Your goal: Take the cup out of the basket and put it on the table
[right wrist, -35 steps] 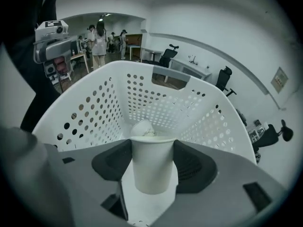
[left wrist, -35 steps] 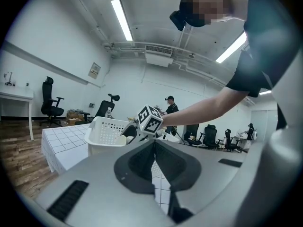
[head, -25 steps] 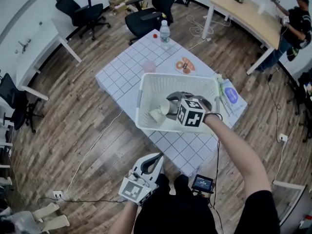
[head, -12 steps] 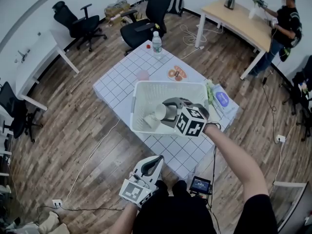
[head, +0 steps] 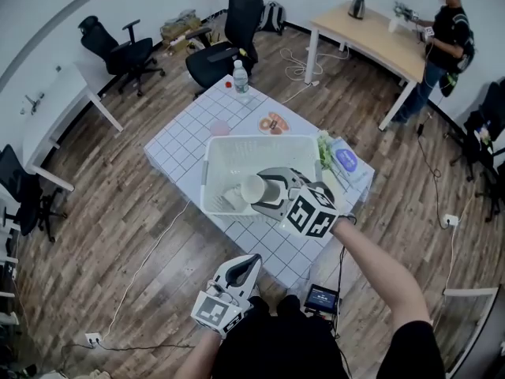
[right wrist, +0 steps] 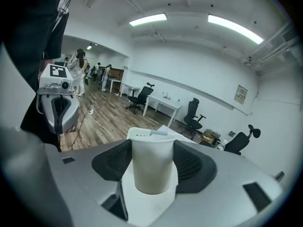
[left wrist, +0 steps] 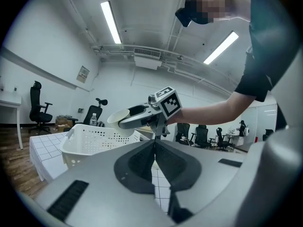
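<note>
A white paper cup (head: 254,188) is held on its side above the near part of the white plastic basket (head: 260,139). My right gripper (head: 265,190) is shut on it, pads against its walls. In the right gripper view the cup (right wrist: 150,167) fills the gap between the jaws, with a basket corner (right wrist: 142,134) behind it. The left gripper view shows the cup (left wrist: 118,117) lifted over the basket rim (left wrist: 94,141). My left gripper (head: 248,264) hangs low near my body, off the table, jaws shut and empty. The basket stands on a white gridded table (head: 181,144).
On the table beyond the basket are a water bottle (head: 241,76), a pink cup (head: 220,128) and a plate of food (head: 273,123). Greens and a blue packet (head: 343,160) lie at its right. A pale item (head: 231,200) lies in the basket. Office chairs, desks and a person (head: 442,22) stand behind.
My right gripper has lifted the cup up out of the basket and toward its near edge. The left gripper has shifted slightly and stays shut.
</note>
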`<state>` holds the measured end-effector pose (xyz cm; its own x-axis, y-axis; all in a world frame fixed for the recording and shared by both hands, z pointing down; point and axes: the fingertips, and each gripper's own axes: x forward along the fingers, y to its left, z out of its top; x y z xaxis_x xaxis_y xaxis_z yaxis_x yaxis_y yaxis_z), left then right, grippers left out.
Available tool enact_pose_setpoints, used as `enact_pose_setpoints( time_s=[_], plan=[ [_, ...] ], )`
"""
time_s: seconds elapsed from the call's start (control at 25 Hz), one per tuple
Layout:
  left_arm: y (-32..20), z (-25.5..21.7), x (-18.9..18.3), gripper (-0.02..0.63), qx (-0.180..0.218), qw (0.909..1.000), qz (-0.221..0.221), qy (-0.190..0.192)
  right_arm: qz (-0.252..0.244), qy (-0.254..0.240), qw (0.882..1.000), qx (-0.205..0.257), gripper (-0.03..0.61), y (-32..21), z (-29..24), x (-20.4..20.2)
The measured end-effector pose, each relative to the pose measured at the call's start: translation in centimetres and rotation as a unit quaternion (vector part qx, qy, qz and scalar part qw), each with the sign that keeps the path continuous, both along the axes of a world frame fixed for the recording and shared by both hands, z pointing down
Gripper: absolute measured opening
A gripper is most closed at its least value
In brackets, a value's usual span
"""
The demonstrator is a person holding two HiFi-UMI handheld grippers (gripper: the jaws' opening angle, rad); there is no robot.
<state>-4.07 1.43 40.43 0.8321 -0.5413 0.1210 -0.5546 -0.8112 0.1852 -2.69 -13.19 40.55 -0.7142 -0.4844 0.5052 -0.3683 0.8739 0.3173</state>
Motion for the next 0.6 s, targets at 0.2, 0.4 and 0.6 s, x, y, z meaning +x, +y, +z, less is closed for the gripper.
enact_pose_setpoints(
  time_s=[0.2,0.4,0.6],
  plan=[
    [1.0,-0.2,0.8,0.007,0.001,0.9999,0.011,-0.001,0.005,-0.040,0.999,0.012,0.282,2.0,-1.5,0.7],
    [2.0,-0.5,1.7,0.006,0.004,0.9998,0.020,-0.002,0.012,-0.072,0.997,0.015,0.282,4.4,-2.3,1.7],
    [2.4,-0.2,2.0,0.007,0.004,0.9997,0.022,-0.004,0.026,-0.109,0.994,0.018,0.282,6.6,-3.3,2.8]
  ],
)
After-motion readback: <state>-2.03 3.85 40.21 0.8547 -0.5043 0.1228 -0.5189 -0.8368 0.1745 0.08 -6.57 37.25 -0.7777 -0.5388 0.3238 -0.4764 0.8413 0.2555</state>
